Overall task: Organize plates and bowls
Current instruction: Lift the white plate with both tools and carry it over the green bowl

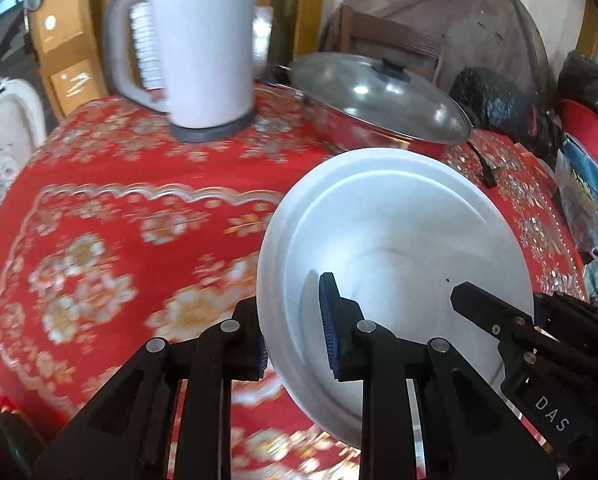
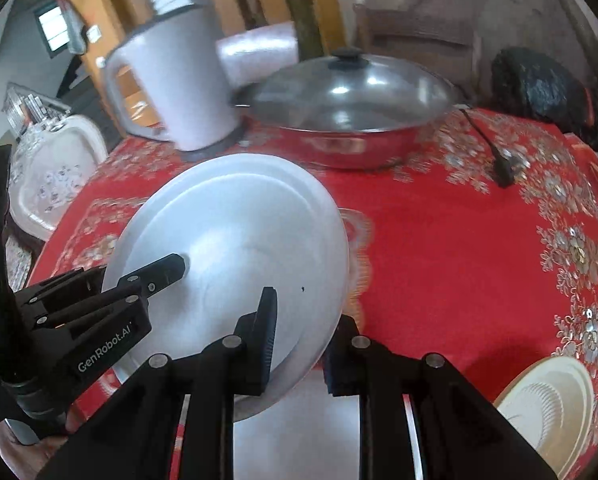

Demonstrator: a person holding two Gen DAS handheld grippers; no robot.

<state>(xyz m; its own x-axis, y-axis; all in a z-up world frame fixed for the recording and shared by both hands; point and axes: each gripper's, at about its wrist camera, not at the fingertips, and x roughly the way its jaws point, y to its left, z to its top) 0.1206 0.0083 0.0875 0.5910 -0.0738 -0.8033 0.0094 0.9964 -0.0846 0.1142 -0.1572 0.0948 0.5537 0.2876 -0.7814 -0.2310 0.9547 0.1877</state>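
Right up close, my left gripper (image 1: 295, 336) has the near left edge of the white plate (image 1: 399, 248) pinched, one blue-padded finger over the face and the other behind the rim, jaws closed down onto it. My right gripper (image 2: 299, 344) bites the same white plate (image 2: 235, 248) on its opposite edge, one finger lying on the face and the other under the rim, jaws clamped just as narrow. In the left wrist view the right gripper (image 1: 511, 324) comes in from the lower right corner; in the right wrist view the left gripper (image 2: 139, 280) comes in from the lower left. The plate is tilted, its face towards me, held up between both tools above the counter (image 1: 131, 216) with its red flowered cloth. Off to my lower right a cream ribbed plate (image 2: 551, 404) sits at the counter's near edge, well apart from the white one. Further back, a black cable plug (image 2: 503, 170) lies on the cloth. Beyond it sits a metal pan with a glass lid (image 2: 351, 108), black knob on top, and just beside it to the left stands a white electric kettle (image 1: 195, 44) on a grey base. Behind them all, a big round wooden board (image 1: 451, 20) leans upright, with black bags (image 1: 491, 100) piled on the right.
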